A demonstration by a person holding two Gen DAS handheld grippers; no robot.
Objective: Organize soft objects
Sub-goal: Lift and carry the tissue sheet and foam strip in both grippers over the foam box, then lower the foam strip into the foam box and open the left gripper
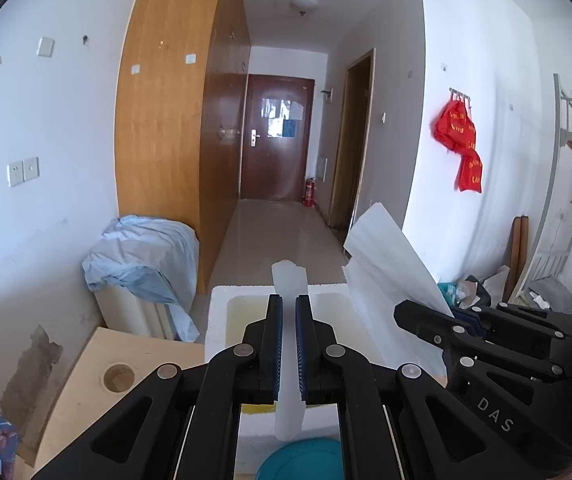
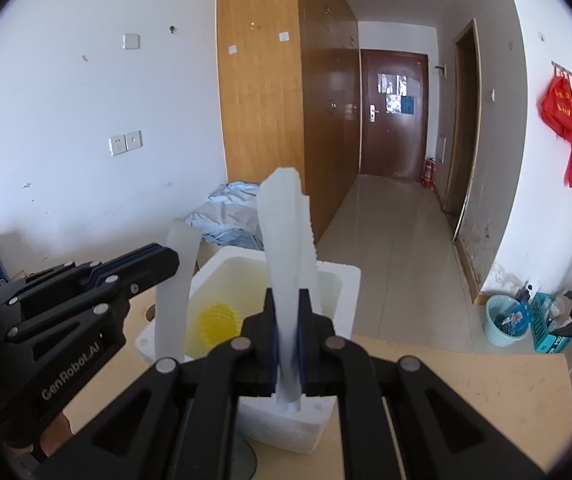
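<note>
My left gripper (image 1: 289, 300) is shut on a thin white foam sheet (image 1: 288, 276) that stands upright and edge-on between its blue pads. It hangs over an open white styrofoam box (image 1: 219, 312). To the right, my right gripper (image 1: 402, 311) holds a second, broader white foam sheet (image 1: 386, 256) that leans up and back. In the right wrist view that right gripper (image 2: 288, 294) is shut on its folded white sheet (image 2: 284, 216). The left gripper (image 2: 170, 257) grips its strip (image 2: 174, 300) at the left. The box (image 2: 348, 284) holds a yellow ribbed object (image 2: 218, 320).
The box stands on a light wooden table (image 1: 82, 396) with a round hole (image 1: 118, 378). A teal bowl (image 1: 302, 460) sits near the front edge. A cloth-covered unit (image 1: 146, 264) stands by the left wall. A bucket (image 2: 506, 320) and clutter lie on the floor at right, beside a tiled corridor (image 2: 390, 240).
</note>
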